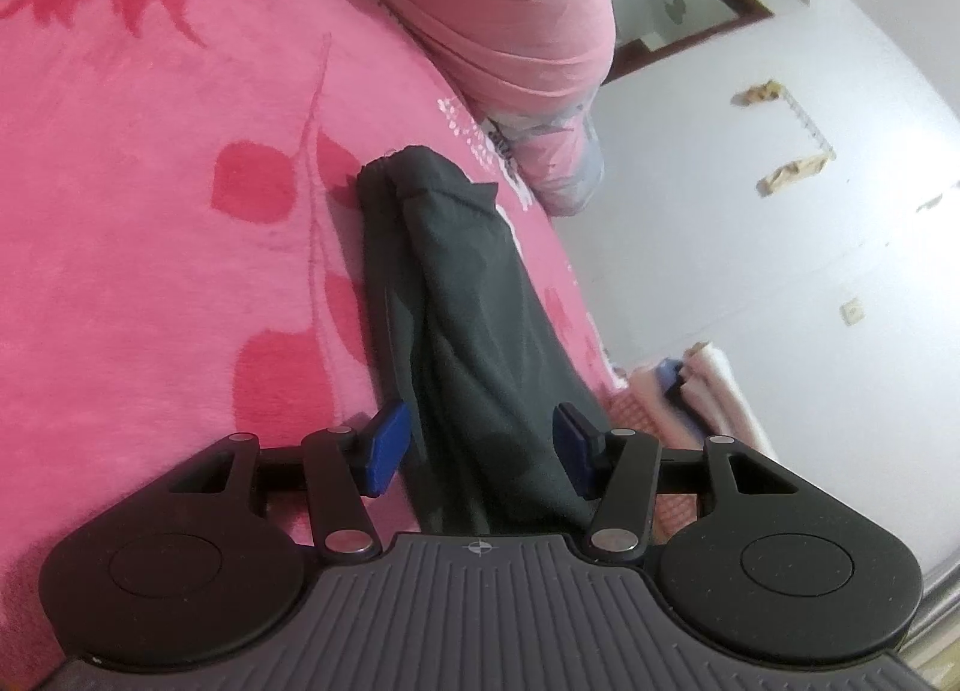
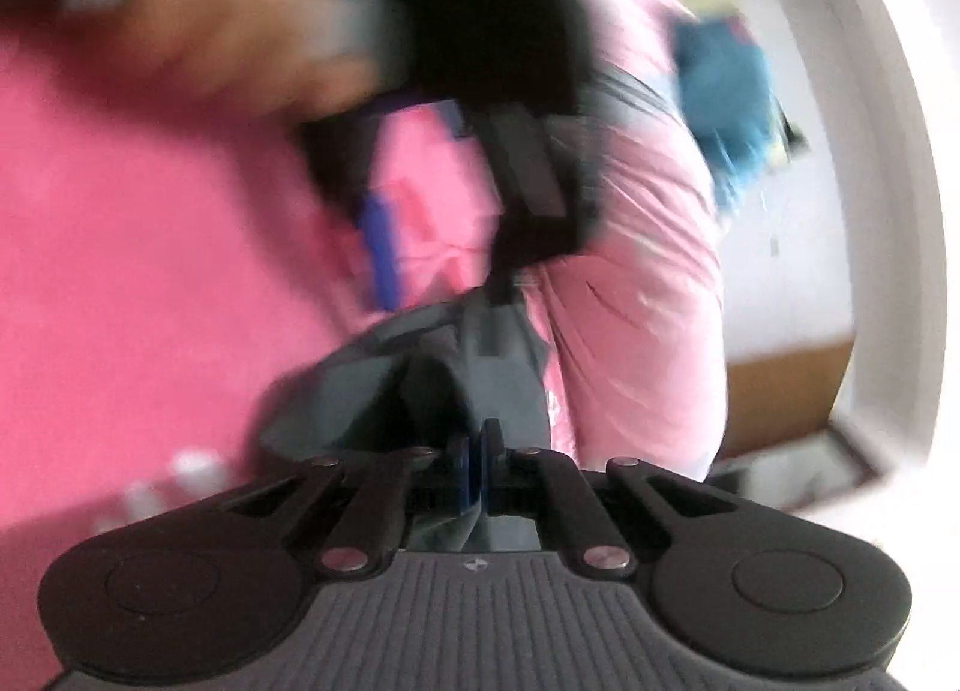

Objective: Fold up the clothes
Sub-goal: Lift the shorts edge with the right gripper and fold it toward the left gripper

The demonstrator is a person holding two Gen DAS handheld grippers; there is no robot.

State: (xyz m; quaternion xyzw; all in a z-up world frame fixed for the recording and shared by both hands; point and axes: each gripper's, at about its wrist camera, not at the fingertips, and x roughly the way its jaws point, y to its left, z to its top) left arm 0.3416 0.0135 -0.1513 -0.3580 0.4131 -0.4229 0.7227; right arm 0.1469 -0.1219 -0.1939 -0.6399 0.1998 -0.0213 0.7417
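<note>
On the pink bed [image 1: 150,211], the dark folded cloth [image 1: 468,295] lies between the left hand-held gripper [image 1: 477,448]'s apart jaws, while the right hand-held gripper [image 2: 477,454], clamped on its end, should pull it gently, smooth and straight.

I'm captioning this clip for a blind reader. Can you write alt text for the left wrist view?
A dark green garment lies lengthwise on a pink blanket, its near end between the left gripper's open blue pads. A person in pink clothing stands at the blanket's edge.
</note>
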